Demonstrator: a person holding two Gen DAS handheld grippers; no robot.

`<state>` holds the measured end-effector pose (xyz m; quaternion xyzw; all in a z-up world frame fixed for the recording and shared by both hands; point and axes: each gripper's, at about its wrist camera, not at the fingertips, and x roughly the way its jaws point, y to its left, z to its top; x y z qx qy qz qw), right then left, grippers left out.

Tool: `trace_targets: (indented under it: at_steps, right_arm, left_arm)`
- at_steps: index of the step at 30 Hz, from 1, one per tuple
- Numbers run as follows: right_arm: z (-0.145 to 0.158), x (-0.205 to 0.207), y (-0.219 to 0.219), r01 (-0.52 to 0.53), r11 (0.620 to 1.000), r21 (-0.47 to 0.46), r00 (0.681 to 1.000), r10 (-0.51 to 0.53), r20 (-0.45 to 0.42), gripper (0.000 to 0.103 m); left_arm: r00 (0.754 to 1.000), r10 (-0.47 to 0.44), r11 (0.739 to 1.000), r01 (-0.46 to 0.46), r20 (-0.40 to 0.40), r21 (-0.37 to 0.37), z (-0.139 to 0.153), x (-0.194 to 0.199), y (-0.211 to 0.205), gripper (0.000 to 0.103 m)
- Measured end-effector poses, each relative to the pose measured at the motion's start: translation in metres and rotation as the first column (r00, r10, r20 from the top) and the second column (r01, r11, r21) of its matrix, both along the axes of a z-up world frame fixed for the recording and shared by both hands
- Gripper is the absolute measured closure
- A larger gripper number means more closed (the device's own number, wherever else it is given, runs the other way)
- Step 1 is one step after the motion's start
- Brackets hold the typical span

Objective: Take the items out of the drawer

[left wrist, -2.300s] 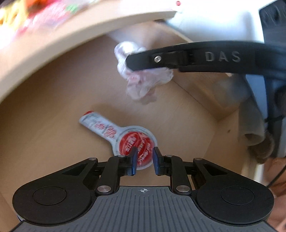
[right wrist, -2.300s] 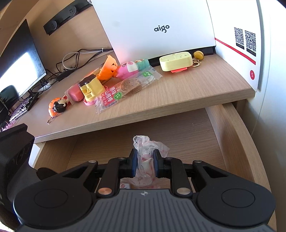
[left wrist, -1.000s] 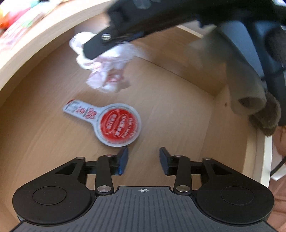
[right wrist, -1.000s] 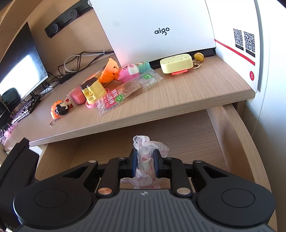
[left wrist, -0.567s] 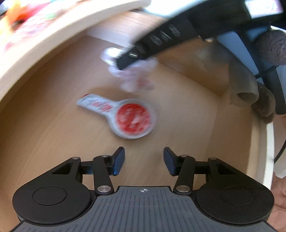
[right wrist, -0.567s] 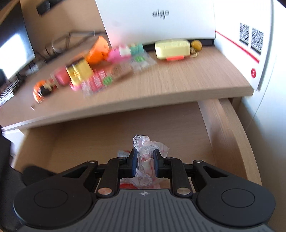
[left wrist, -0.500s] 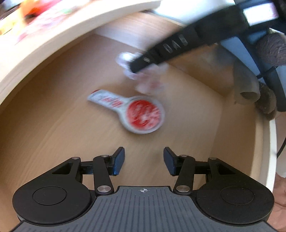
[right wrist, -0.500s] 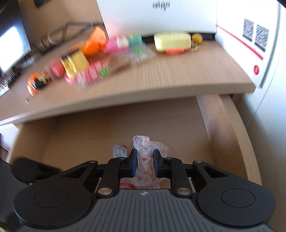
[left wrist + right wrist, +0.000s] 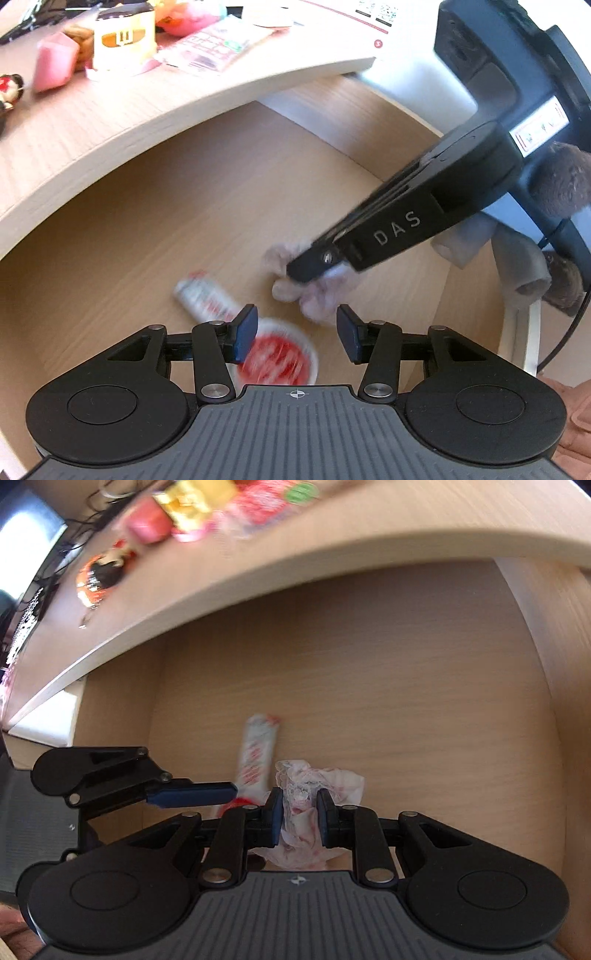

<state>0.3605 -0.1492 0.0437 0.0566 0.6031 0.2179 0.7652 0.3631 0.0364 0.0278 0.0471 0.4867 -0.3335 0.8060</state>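
One item lies flat in the drawer (image 9: 155, 229): a blurred red-and-white packet (image 9: 255, 339), directly below the left gripper (image 9: 295, 332), jaws apart, handle slanting away leftward. The right gripper (image 9: 299, 818) clamps the crumpled wrapper (image 9: 306, 812).

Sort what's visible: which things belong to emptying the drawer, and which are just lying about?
Job:
- drawer
- crumpled wrapper, clamped in right hand-held gripper
- red-and-white packet on the drawer floor, below the open left hand-held gripper

Lying about:
- desktop snacks and toys
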Motion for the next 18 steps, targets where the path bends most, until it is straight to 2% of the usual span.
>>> trace_targets:
  at_steps: [3,5,6,7,9,13,16,18]
  right_arm:
    - [0.009,-0.009,-0.002,0.014,0.995,-0.099,0.989,0.000,0.147,0.084]
    - [0.013,-0.017,-0.008,0.042,0.984,-0.173,0.961,0.007,0.276,0.084]
    - [0.014,-0.020,-0.012,0.057,0.980,-0.190,0.946,0.007,0.323,0.084]
    - [0.015,-0.021,-0.017,0.071,0.983,-0.168,0.941,-0.010,0.339,0.084]
    - [0.015,-0.019,-0.029,0.078,0.995,-0.065,0.943,-0.053,0.328,0.084]
    - [0.013,-0.015,-0.037,0.078,0.996,0.053,0.944,-0.091,0.317,0.084]
    - [0.012,-0.015,-0.038,0.056,0.995,0.088,0.938,-0.083,0.335,0.084]
    - [0.015,-0.002,-0.042,0.039,0.994,0.104,0.938,-0.073,0.339,0.084]
  left_arm:
    - [1.000,0.018,0.999,-0.018,0.005,0.031,0.002,-0.005,0.001,0.051]
    - [0.999,0.045,0.997,-0.045,0.006,0.056,0.003,-0.011,-0.003,0.051]
    - [0.998,0.061,0.996,-0.061,0.002,0.067,-0.011,-0.008,-0.011,0.051]
    - [0.997,0.080,0.994,-0.079,-0.010,0.081,-0.010,-0.008,-0.009,0.051]
    - [0.991,0.128,0.986,-0.123,-0.038,0.110,-0.003,-0.012,0.002,0.051]
    - [0.966,0.245,0.960,-0.229,-0.087,0.163,-0.004,-0.006,0.012,0.051]
    - [0.938,0.326,0.937,-0.304,-0.117,0.173,-0.003,-0.004,0.022,0.051]
    - [0.931,0.339,0.934,-0.317,-0.136,0.164,-0.006,0.003,0.014,0.051]
